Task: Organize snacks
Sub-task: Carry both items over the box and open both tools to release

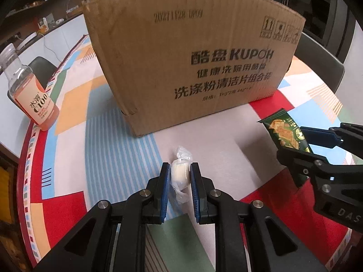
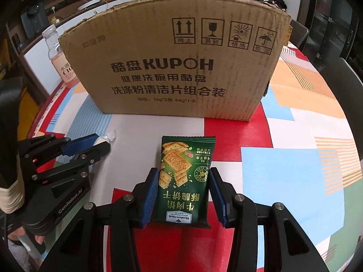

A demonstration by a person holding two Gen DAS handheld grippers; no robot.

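Observation:
My left gripper (image 1: 180, 174) is shut on a white wrapped candy (image 1: 180, 173), low over the table; it also shows in the right wrist view (image 2: 99, 144). My right gripper (image 2: 184, 180) is closed around a green cracker packet (image 2: 185, 176) that lies flat on the tablecloth, pads touching its sides; the packet also shows in the left wrist view (image 1: 285, 133). A large brown cardboard box (image 1: 192, 68) stands behind both, its top out of view; it also shows in the right wrist view (image 2: 177, 63).
A bottle of orange drink (image 1: 34, 95) stands at the table's left edge, left of the box, and shows in the right wrist view (image 2: 61, 59). The round table has a colourful patterned cloth (image 1: 90, 147). Dark chairs and a counter stand beyond it.

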